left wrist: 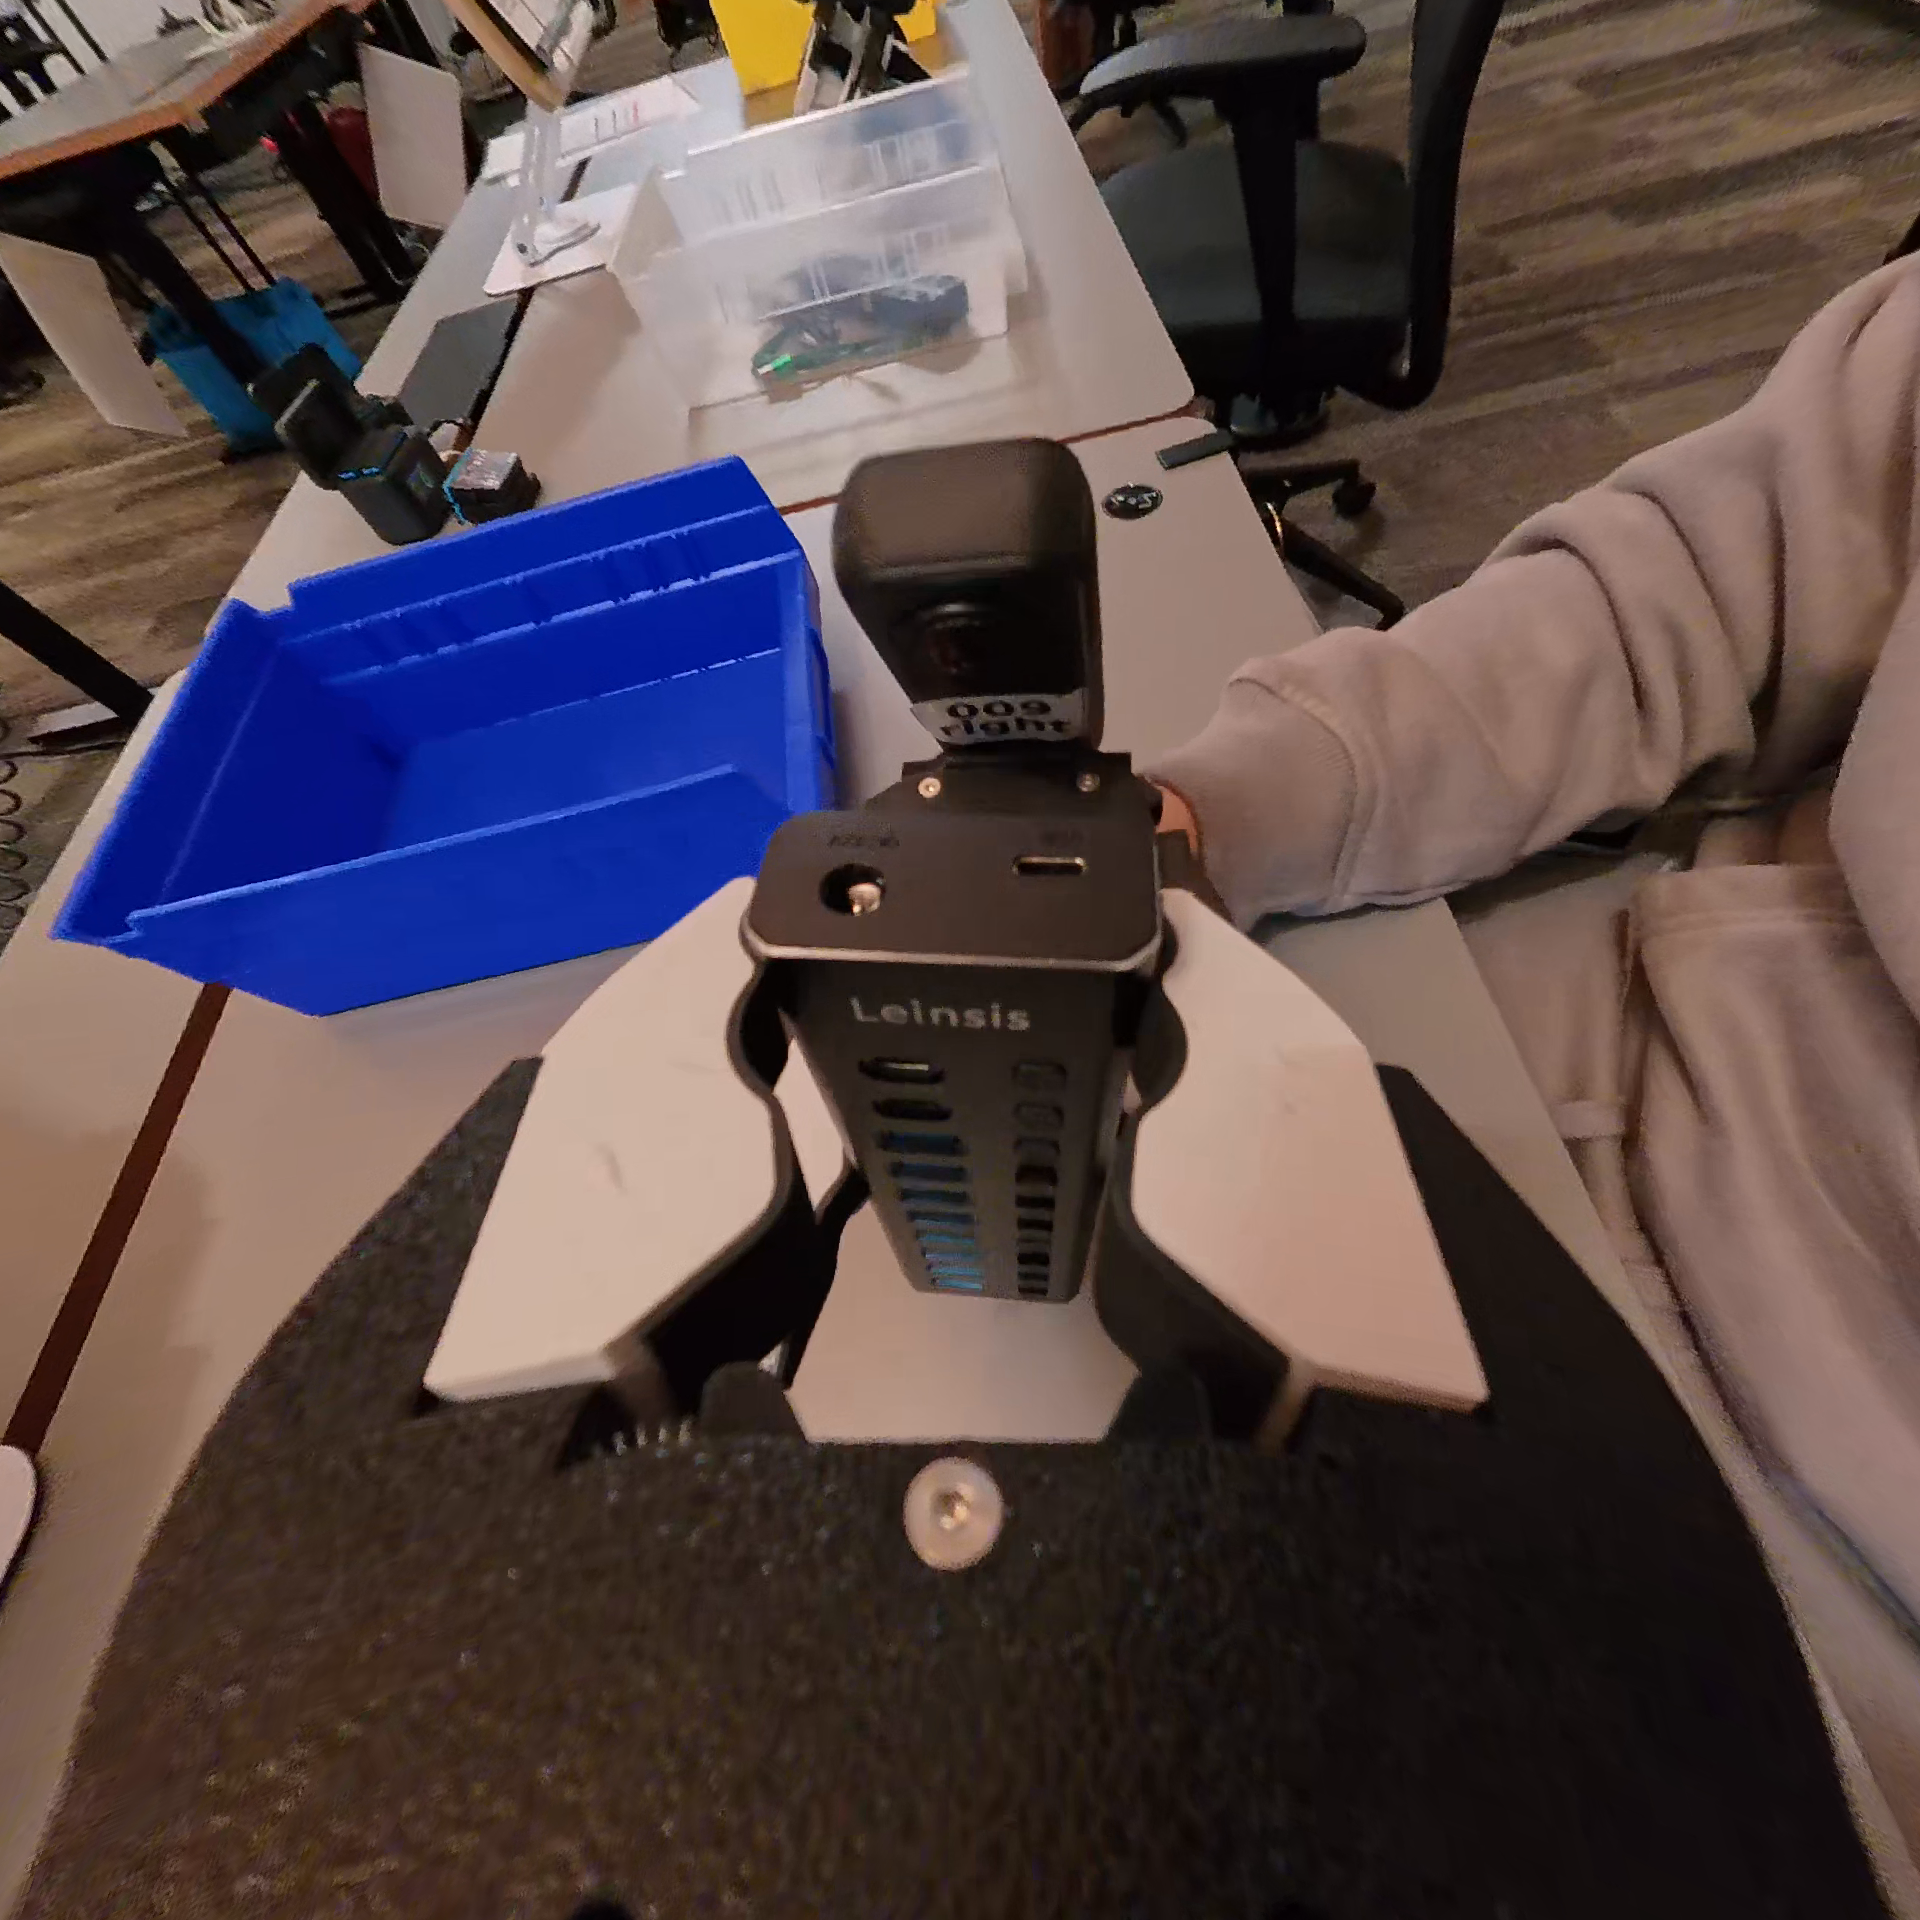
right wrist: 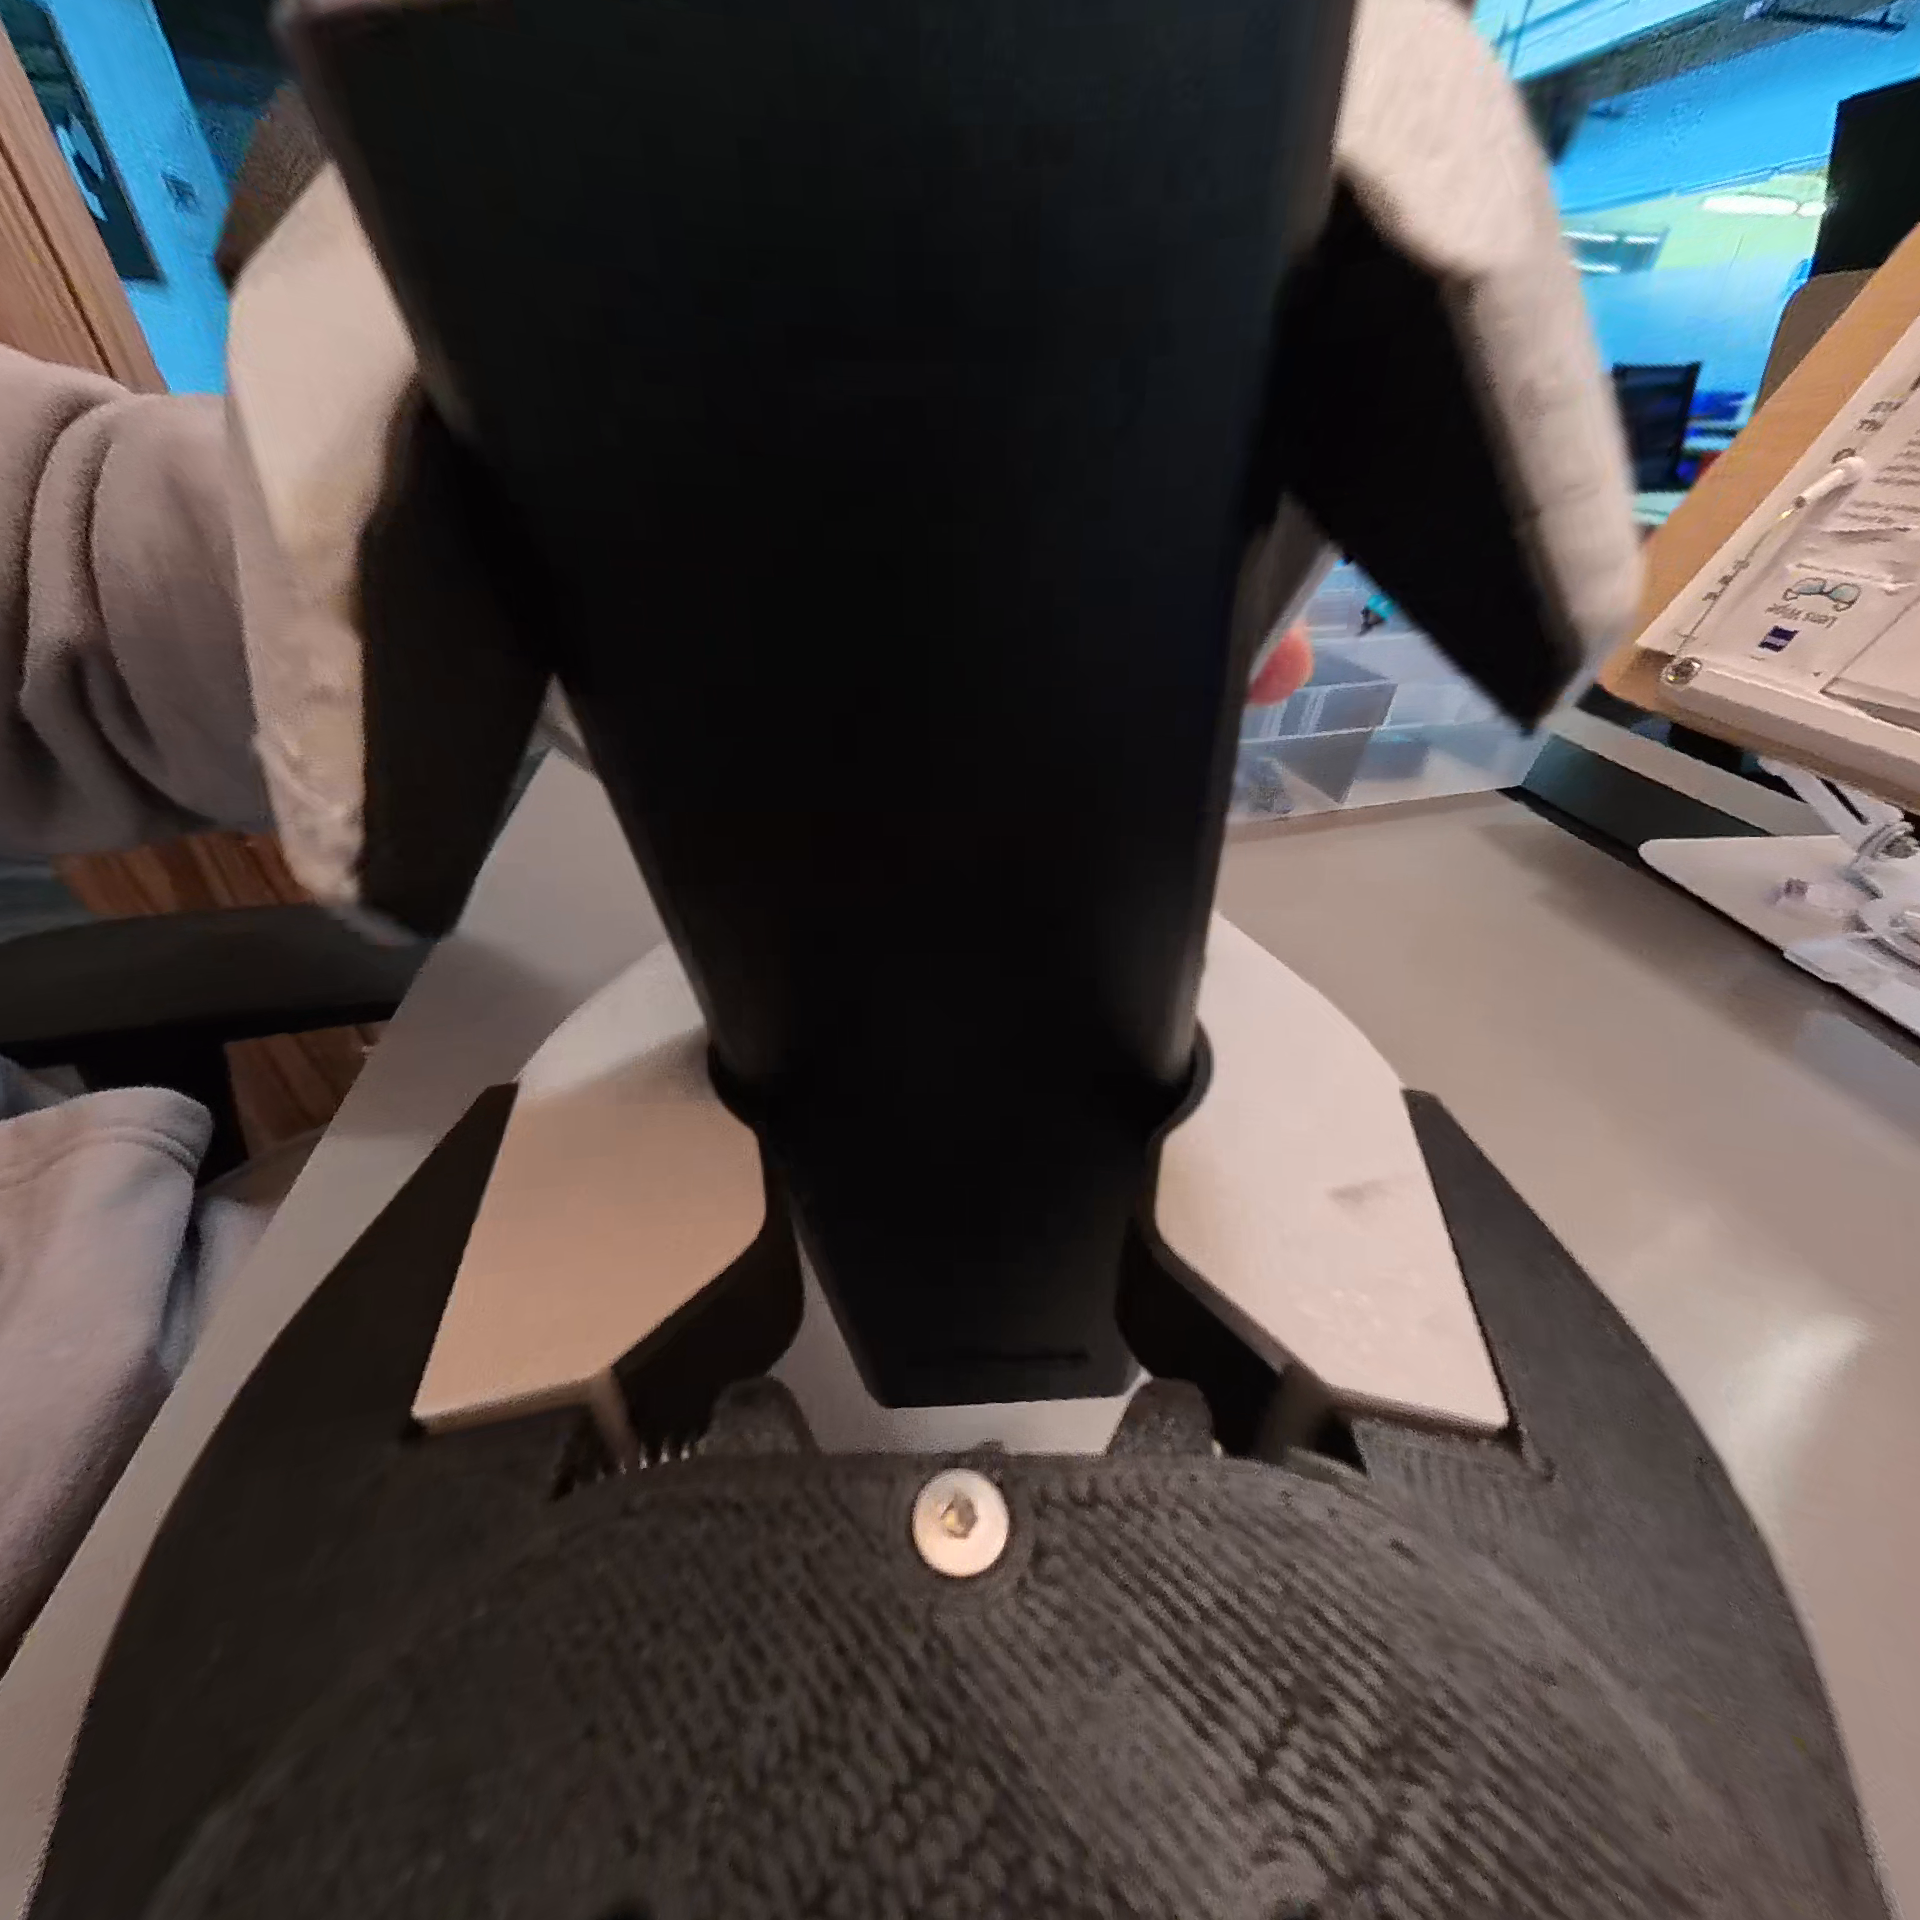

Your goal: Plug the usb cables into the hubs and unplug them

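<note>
We see an office room with a patterned floor and a long grey surface running to the top of the left wrist view. On it, left of centre, sits an empty blue bin. Farther up stands a clear plastic box with cables inside, and at the upper left a dark camera-like device. A black office chair fills the upper right. A person's beige sleeve reaches in from the right edge.

In the middle of the left wrist view the left claw is closed onto a black usb hub, its 2 white fingers pressed against the hub's long sides. The hub shows 2 columns down its face, with blue ports on the left. Its end face, with a round socket and a small slot, points up the frame. Just beyond that end sits the right claw's black camera, facing us.

In the right wrist view the hub's plain black back fills the centre. The right claw grips it near the lower middle, both white fingers tight on its sides. The left claw's fingers appear blurred in the upper part of that frame. So both claws hold the same hub above the surface. At the right edge stands a paper holder with sheets.
</note>
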Demonstrator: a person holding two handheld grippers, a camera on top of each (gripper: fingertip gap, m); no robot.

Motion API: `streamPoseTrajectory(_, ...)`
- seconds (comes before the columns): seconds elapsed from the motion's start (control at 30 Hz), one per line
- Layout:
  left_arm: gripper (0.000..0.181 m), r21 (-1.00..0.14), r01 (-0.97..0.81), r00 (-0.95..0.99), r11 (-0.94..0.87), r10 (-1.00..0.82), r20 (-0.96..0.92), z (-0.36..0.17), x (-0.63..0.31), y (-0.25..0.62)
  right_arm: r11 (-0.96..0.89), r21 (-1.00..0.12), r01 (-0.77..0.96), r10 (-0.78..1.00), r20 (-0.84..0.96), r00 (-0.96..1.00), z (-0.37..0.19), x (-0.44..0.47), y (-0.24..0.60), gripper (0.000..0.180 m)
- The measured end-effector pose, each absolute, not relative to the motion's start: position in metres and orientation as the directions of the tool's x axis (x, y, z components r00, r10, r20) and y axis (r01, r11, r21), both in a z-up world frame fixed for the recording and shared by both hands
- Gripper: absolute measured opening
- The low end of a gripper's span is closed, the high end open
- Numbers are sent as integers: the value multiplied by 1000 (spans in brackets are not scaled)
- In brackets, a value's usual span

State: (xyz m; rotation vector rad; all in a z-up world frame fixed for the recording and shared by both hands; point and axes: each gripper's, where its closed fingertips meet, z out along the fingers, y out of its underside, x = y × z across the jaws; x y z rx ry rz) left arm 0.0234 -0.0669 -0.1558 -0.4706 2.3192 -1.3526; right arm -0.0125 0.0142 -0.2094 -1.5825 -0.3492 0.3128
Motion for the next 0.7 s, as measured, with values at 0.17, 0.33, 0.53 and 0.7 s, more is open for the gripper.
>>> streamPoseTrajectory(0.17,66,-863,-98,-842,495,-504,-194,-161,30,-66,-14,-1000,20,373,13,928,-206,-5,14,77)
streamPoseTrajectory(0.33,66,-829,-119,-838,546,-503,-211,-170,30,-65,-69,-995,73,375,42,926,-219,-5,16,75)
streamPoseTrajectory(0.53,66,-865,-122,-831,486,-527,-179,-169,27,-64,-105,-988,110,388,61,920,-222,-10,16,74)
streamPoseTrajectory(0.7,77,-905,-90,-719,417,-656,-231,-151,31,-46,-95,-994,55,355,18,935,-216,5,9,74)
